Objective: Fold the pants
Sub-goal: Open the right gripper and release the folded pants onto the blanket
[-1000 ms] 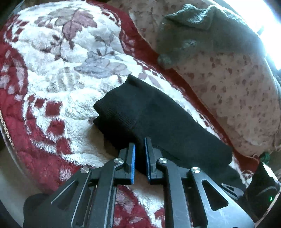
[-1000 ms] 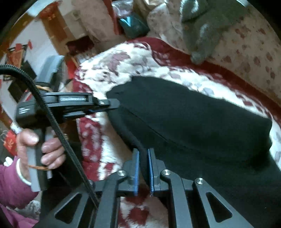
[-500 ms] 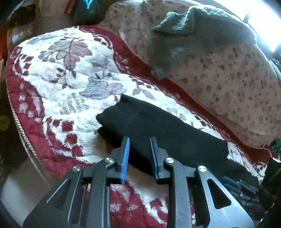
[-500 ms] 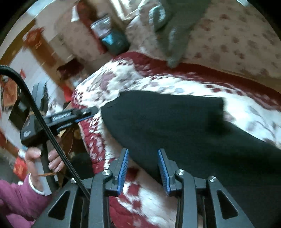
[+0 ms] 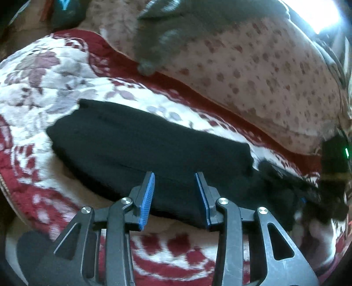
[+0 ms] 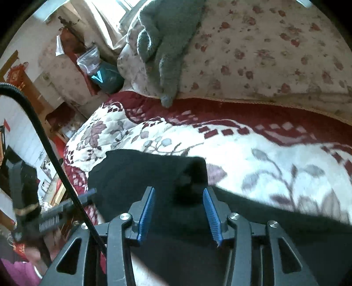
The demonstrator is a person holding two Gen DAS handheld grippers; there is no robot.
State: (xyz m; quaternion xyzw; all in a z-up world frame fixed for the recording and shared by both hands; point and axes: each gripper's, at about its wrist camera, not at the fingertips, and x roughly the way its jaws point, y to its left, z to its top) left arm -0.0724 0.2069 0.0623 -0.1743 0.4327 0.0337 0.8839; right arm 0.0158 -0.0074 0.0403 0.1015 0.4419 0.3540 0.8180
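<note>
I see a red-and-white floral blanket (image 6: 242,149); behind it a flowered cushion (image 6: 275,48), with bright window light (image 5: 319,13) above that cushion.

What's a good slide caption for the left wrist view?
Open left gripper above folded black pants on a red-and-white floral blanket.

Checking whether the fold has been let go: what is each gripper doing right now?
Left gripper: open, jaws just opened, holding nothing; black pants lie beyond.
Right gripper: open, jaws just opened, holding nothing.

matt black cloth pants (image 5: 140,149), plush blanket (image 5: 66,72)
</note>
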